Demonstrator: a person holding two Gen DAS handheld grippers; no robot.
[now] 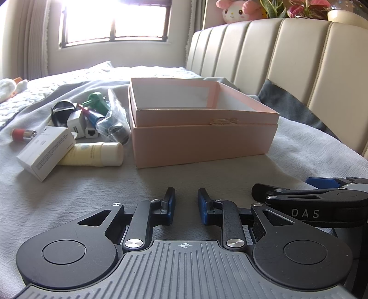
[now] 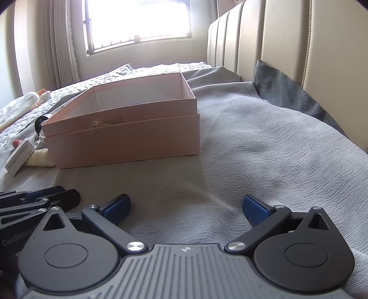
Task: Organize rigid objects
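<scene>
The left gripper [image 1: 186, 202] hovers low over the grey blanket [image 1: 161, 184] on the bed, its blue-padded fingers [image 1: 170, 204] parted by a narrow gap and grasping nothing; the right gripper [image 2: 186, 207] sits just beside it, fingers spread wide and likewise released, with bare blanket between them; straight ahead stands an open pink box [image 1: 202, 138], resting in its own lid, and what shows of its white inside holds nothing; the loose objects lie in a heap on the blanket just left of the box: a white carton [image 1: 46, 151] leaning across a cream tube [image 1: 96, 154], a red-capped item [image 1: 23, 133] further left, a green plastic piece [image 1: 96, 101], a blue tube [image 1: 94, 117], a small white adapter [image 1: 78, 124], a round black object [image 1: 62, 110] and a clear bag with dark contents [image 1: 115, 124] touching the box wall; a padded cream headboard [image 1: 287, 57] runs along the right, with a pink plush toy [image 1: 237, 11] on top, and a bright window [image 1: 115, 20] beyond
</scene>
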